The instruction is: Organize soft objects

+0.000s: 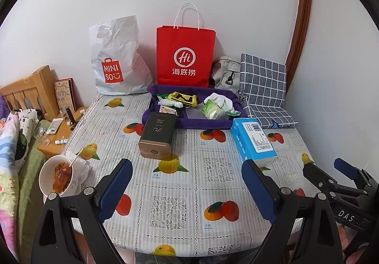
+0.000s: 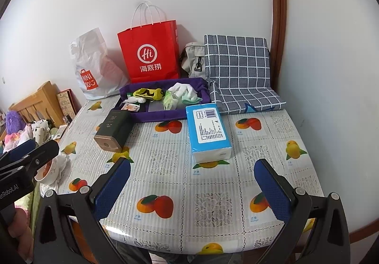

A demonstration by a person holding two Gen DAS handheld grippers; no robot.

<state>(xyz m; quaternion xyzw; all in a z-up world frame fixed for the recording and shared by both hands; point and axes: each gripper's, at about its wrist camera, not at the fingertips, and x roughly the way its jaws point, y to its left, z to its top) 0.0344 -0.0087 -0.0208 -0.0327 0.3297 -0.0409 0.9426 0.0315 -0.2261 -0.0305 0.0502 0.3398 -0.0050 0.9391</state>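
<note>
Blue-padded left tongs [image 1: 187, 183] fill the bottom of the left wrist view, spread wide with nothing between the pads, hovering over the near part of the desk [image 1: 213, 193] and touching none of the things on it. Right tongs [image 2: 193, 183] in their own view are likewise spread wide and carry nothing; from the left view they also show at about 4 o'clock, off the desk's right edge.

On the fruit-patterned cloth, at about 11 o'clock from the left tongs, lies a dark tea tin [image 1: 158, 136] on its side, its bronze end facing the camera and its far end touching the front wall of the purple tray [image 1: 189, 123]. At about 1 o'clock lies a blue tissue pack [image 1: 252, 142], its far end near the tray's right front corner.

The soft things sit inside the purple tray at 12 o'clock, toward the back of the desk: a yellow and black cloth item [image 1: 183, 98] on the left side, with a small white bundle [image 1: 176, 104] just in front of it, and on the right white socks [image 1: 219, 98] heaped over a green packet [image 1: 212, 110]. A small flat packet [image 1: 167, 110] lies in the tray's near left corner.

Behind the tray a red paper bag [image 1: 186, 55] stands upright against the wall, a white plastic bag [image 1: 118, 60] at its left. A checked blue cushion [image 1: 264, 88] leans at 1 o'clock beside the tray. At 9 o'clock, on the desk's left edge, a white bowl [image 1: 51, 176] holds food with a stick in it.
</note>
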